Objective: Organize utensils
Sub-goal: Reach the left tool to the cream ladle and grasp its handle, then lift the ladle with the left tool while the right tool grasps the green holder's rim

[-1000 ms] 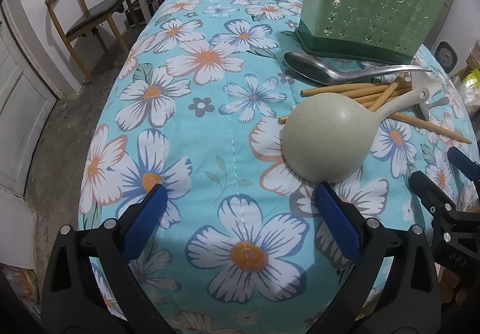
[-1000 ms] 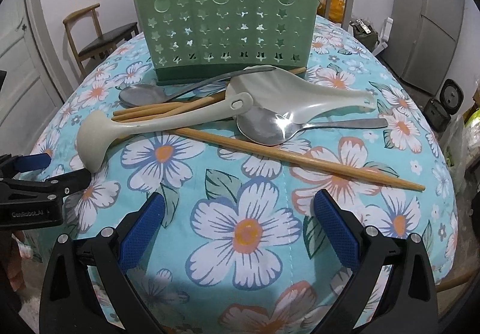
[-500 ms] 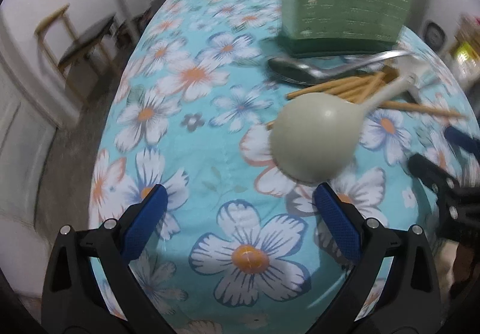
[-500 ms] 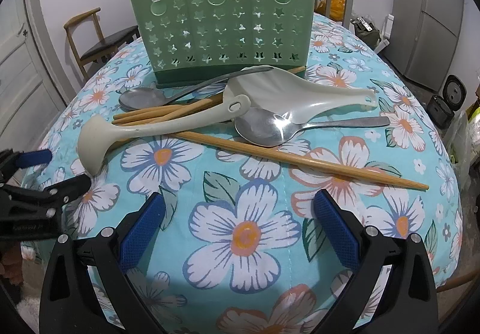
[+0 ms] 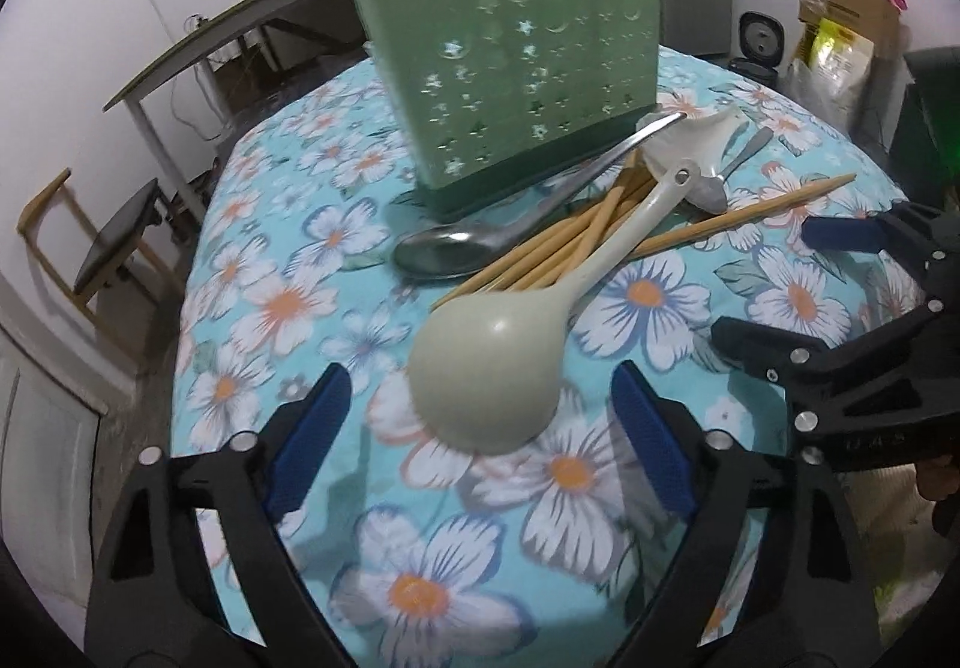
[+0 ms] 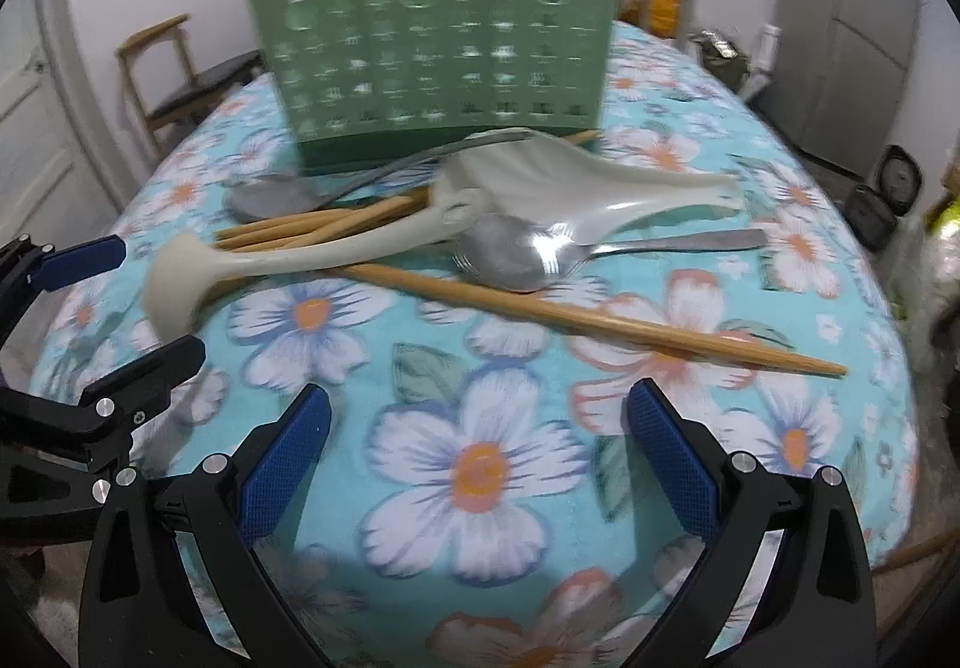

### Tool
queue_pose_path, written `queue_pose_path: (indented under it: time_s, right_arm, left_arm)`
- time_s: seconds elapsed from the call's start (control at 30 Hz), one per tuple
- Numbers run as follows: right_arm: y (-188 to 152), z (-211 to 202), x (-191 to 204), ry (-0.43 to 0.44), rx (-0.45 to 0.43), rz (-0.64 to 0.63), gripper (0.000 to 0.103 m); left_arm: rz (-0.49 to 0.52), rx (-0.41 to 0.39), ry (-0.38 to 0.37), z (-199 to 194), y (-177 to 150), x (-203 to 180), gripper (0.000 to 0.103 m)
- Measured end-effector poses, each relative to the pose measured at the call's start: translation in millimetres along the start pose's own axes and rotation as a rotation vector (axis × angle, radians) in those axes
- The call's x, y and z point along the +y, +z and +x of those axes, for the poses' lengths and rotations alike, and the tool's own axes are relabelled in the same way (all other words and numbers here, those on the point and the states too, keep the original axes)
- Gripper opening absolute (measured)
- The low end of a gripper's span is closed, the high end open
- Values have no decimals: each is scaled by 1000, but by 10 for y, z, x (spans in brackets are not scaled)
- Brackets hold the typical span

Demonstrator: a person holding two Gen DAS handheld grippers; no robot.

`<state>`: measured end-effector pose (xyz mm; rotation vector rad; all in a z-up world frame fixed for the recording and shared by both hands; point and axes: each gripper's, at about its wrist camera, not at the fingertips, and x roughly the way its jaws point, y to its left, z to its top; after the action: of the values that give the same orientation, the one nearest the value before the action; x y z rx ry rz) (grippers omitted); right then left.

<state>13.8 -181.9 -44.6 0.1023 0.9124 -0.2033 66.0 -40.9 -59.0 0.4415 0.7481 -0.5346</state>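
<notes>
A green perforated utensil holder point(image 5: 516, 68) point(image 6: 438, 50) stands on the flowered tablecloth point(image 5: 432, 560). In front of it lie a pale green ladle point(image 5: 498, 368) point(image 6: 180, 290), wooden chopsticks point(image 5: 558, 242) point(image 6: 594, 320), a steel ladle point(image 5: 444, 251), a steel spoon point(image 6: 528, 254) and a white rice paddle point(image 6: 576, 188). My left gripper point(image 5: 480, 440) is open, its pads on either side of the pale ladle's bowl, just short of it. My right gripper point(image 6: 474, 458) is open and empty over bare cloth, near the long chopstick.
A wooden chair point(image 5: 102, 248) stands left of the table, with a long grey bench point(image 5: 300, 2) behind. Bags and a box point(image 5: 840, 26) sit at the right. The table edge curves down close below both grippers.
The left gripper has swung right and forward to face the pale ladle's bowl and the holder. The right gripper has moved forward towards the utensils. Both stay open.
</notes>
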Motion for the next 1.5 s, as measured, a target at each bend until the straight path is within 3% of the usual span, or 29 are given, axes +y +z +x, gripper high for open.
queue_pose_path:
  time_s: [0.07,0.2,0.27,0.57,0.67,0.93,1.17,1.5]
  right_arm:
    - [10,7,-48,22,6,21,97]
    - [9,1,-76,19,5,30,97]
    - [8,1,-74,18,4,30,97]
    - [8,-17,-122,20,0,39,97]
    - [5,-21,-132,21,-1,46,97]
    - [14,-21,-137,16,0,48,97]
    - [25,-12,-148,10,-3,50,97]
    - [30,-130,-267,-46,-29,67,97]
  left_arm:
    - [19,11,40,55,3,-46,70]
    - [22,24,27,125,-37,-26,62]
    - [30,18,29,104,-68,-22,52]
    - [0,-42,102,-128,-97,143,30]
    - [-21,-39,108,-113,-96,238,29]
    - [-133,18,16,87,-162,517,27]
    - [-128,-45,-34,-2,-238,546,14]
    - [-147,-134,-72,-181,-198,604,8]
